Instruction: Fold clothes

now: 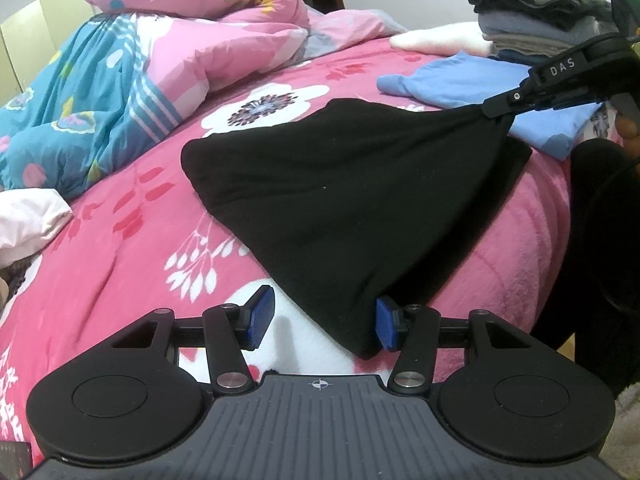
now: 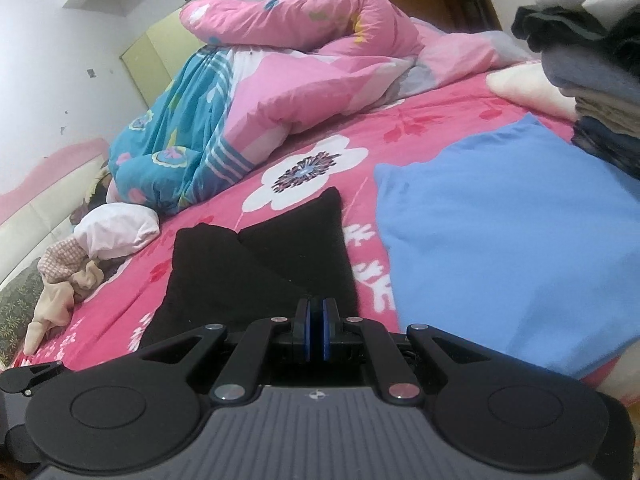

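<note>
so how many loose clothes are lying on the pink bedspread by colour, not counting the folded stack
black: 1, the black garment, pinched by the right gripper
blue: 1, the blue garment, lying flat
cream: 1, the cream piece beside the folded stack
total: 3

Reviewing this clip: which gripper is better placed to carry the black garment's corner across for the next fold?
Right. The right gripper is shut on the black garment, lifting a corner. The left gripper stands open, the cloth's edge only against one pad, so it would have to close first.
</note>
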`<state>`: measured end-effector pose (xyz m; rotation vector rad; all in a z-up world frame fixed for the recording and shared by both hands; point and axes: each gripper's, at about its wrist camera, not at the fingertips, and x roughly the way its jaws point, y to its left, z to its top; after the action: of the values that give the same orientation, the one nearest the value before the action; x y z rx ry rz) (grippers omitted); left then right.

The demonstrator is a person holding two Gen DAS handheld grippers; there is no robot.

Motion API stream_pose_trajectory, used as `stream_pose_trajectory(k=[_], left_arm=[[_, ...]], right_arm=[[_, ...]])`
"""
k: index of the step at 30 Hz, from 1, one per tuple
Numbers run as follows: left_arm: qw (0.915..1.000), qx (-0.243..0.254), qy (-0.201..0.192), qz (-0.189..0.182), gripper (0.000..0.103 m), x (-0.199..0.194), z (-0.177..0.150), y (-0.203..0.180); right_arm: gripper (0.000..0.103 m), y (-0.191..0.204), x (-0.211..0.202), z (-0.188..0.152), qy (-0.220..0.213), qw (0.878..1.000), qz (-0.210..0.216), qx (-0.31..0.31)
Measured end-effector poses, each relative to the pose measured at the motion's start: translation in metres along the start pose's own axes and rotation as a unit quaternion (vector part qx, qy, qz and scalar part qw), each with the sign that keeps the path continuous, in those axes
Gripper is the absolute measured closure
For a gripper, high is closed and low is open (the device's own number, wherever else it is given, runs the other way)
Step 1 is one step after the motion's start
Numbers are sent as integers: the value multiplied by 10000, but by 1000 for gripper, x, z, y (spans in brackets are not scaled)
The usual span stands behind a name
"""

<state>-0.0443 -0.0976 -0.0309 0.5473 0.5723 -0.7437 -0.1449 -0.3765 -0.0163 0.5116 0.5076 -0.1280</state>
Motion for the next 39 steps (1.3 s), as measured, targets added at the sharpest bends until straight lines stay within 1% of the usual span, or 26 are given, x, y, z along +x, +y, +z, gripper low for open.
stream_pose_trajectory(k=[6,12,14,17,19,20,21,24,26,27,28,29,30,33,34,36,37,39], left_arm=[[10000,-31,42,-63,51,0,5,1],[9998,-53,158,-106,51,5,3,0],[9996,-106,195,-158,50,4,3,2],[9987,-283,258,-334,50,-1,1,12],[9974,-483,245,-476,49,-7,0,23],[9964,-605,222,-552,49,-11,-1,30],[9949,-758,174,-642,49,-15,-2,38],[9896,-1175,-15,-834,49,-21,0,56],[9849,-1443,-151,-944,49,-24,2,67],[9826,-1557,-214,-993,49,-24,4,71],[9811,-1619,-262,-1030,49,-20,7,73],[9798,-1663,-301,-1067,49,-16,10,74],[9794,-1658,-321,-1104,49,-11,14,75],[9777,-1666,-394,-1216,49,0,21,77],[9754,-1726,-404,-1309,49,3,23,79],[9708,-1874,-404,-1441,49,11,24,83],[9680,-1972,-406,-1500,49,16,26,86],[9593,-2306,-427,-1576,49,27,28,94]], right_arm=[[98,-6,-4,-1,-48,10000,26,-6],[98,-15,10,-15,263,9993,-171,-192],[98,-13,10,-17,290,9989,-211,-302],[95,-14,6,-15,361,9984,-241,-349],[88,-20,2,-12,450,9985,-196,-235],[87,-22,-1,-9,483,9986,-173,-161],[84,-24,-4,-6,489,9986,-161,-106],[82,-25,-14,5,419,9990,-113,-53],[79,-23,-13,17,388,9992,-23,-59],[73,-20,-9,23,391,9992,93,-47],[64,-17,-6,29,393,9990,208,-35],[61,-13,-1,36,407,9986,328,-41],[58,-6,8,42,456,9979,447,-115],[56,16,36,58,634,9950,639,-425],[51,23,46,62,701,9938,696,-512],[47,32,67,69,866,9907,821,-655],[47,35,79,71,973,9890,864,-697],[47,38,100,76,1207,9862,904,-691]])
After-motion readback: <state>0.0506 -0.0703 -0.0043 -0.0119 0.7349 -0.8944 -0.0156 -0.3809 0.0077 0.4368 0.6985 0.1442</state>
